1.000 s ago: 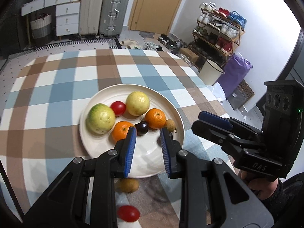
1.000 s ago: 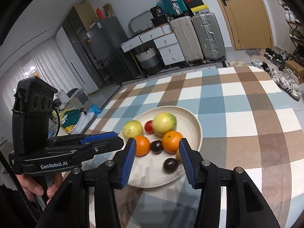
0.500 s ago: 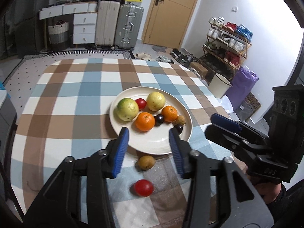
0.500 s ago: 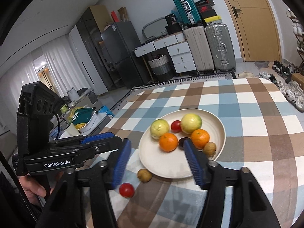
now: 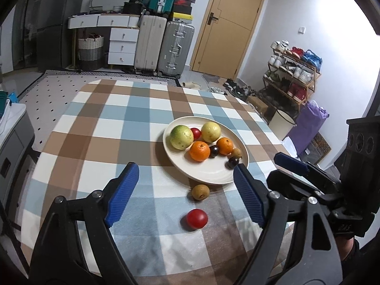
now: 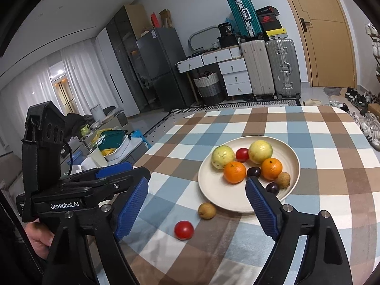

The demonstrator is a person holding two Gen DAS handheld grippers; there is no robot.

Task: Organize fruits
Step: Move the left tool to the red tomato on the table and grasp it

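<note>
My left gripper [image 5: 184,190] & right gripper [image 6: 197,204] both hang above the checked tablecloth [image 5: 99,128], jaws spreading wider, nothing btwn the pads. Plate [image 6: 213,190] sits mid-table w/ 8 fruits: 2 yellow-green round ones, 2 oranges [image 6: 234,172], 1 red tomato, 2 dark plums, 1 brown longan. Round stuff, no long axis to speak of. Off the plate, near its front rim: 1 brown fruit [image 5: 200,192], 1 red tomato [image 5: 196,218], apart from each other.

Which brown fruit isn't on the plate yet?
Find the cream plate on the checked tablecloth. Just off its near rim lies a small brown fruit, beside a red tomato. Its brown twin sits on the plate.
</note>
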